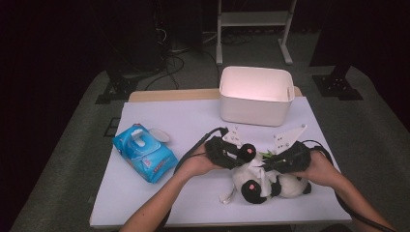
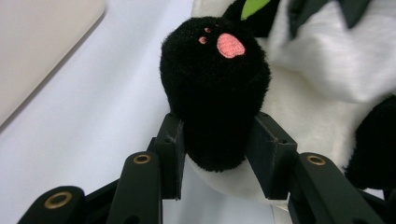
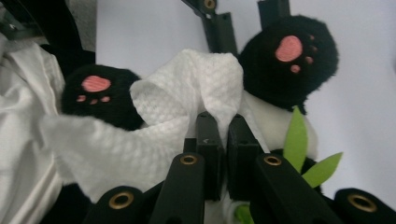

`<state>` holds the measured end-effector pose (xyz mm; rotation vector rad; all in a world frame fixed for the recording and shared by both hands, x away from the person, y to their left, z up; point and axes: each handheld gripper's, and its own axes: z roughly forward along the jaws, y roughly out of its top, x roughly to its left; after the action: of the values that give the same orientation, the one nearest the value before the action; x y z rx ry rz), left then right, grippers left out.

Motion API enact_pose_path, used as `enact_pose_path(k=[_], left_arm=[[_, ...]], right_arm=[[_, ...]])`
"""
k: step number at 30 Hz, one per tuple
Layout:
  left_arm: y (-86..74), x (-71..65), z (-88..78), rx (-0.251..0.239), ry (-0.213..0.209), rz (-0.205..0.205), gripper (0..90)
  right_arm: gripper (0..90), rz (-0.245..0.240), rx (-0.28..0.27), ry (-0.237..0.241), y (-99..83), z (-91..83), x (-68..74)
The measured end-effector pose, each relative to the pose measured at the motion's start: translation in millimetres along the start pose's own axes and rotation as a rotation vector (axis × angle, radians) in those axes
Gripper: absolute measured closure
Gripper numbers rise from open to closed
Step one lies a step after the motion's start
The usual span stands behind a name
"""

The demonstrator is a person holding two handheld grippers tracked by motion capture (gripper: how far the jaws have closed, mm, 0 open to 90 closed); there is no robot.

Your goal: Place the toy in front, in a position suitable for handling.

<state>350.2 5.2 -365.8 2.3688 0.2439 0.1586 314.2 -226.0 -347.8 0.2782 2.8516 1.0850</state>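
A black-and-white panda plush lies on the white table near the front edge, with green leaves on its belly. My left gripper reaches in from the left and is shut on one raised black paw, which has a pink pad; the jaws squeeze the paw's base. My right gripper comes in from the right and is shut on a white textured wipe, which drapes over the panda's body between its two paws. In the right gripper view the jaws pinch a fold of the wipe.
A white plastic bin stands at the back of the table, behind the panda. A blue pack of wet wipes with its white lid flipped open lies to the left. The table's front edge runs close to the forearms.
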Motion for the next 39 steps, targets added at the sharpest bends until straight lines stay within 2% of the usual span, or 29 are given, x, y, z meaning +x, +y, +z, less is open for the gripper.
enact_pose_path(k=[2, 5, 10, 16, 18, 22, 24, 26, 27, 28, 30, 39], left_arm=[[2.2, 2.9, 2.6, -0.006, 0.019, -0.006, 58.3], [4.6, 5.1, 5.1, -0.003, 0.017, -0.007, 58.2], [6.7, 7.4, 6.1, 0.005, 0.015, -0.006, 58.1], [8.9, 7.4, 6.9, 0.015, 0.016, 0.008, 58.1], [8.4, 7.6, 6.4, 0.013, 0.012, 0.004, 57.9], [7.5, 8.6, 6.1, 0.01, 0.008, 0.0, 57.3], [7.6, 8.9, 6.3, 0.008, 0.005, -0.002, 57.1], [7.6, 8.9, 6.1, 0.009, 0.005, -0.003, 56.9], [7.5, 9.0, 5.4, 0.011, -0.003, -0.006, 55.7], [7.5, 9.0, 5.4, 0.011, -0.003, -0.006, 55.2], [7.4, 8.7, 4.2, 0.008, -0.008, -0.011, 54.7], [7.7, 8.7, 3.9, 0.018, -0.015, -0.01, 53.5]], right_arm=[[84.9, -0.001, -0.013, 0.007, -1.7, -0.7, 3.4], [84.9, -0.017, -0.002, 0.009, -2.2, 3.4, 8.1], [84.9, -0.016, -0.002, 0.022, -1.3, 4.3, 11.8], [84.7, -0.076, 0.003, 0.044, 16.8, 20.0, 16.3], [84.8, -0.079, 0.006, 0.047, 17.0, 21.1, 16.9], [84.7, -0.061, 0.02, 0.029, 7.3, 13.3, 15.8], [84.6, -0.032, -0.008, 0.005, -4.5, -2.0, 15.9], [84.6, -0.022, -0.02, -0.005, -8.1, -8.1, 16.4], [84.6, -0.014, -0.03, -0.037, -16.4, -20.2, 16.1], [84.6, -0.014, -0.03, -0.037, -16.4, -20.2, 16.1], [84.6, 0.016, -0.035, -0.061, -28.0, -31.8, 15.0], [84.6, 0.08, -0.03, -0.105, -54.3, -49.3, 10.4]])
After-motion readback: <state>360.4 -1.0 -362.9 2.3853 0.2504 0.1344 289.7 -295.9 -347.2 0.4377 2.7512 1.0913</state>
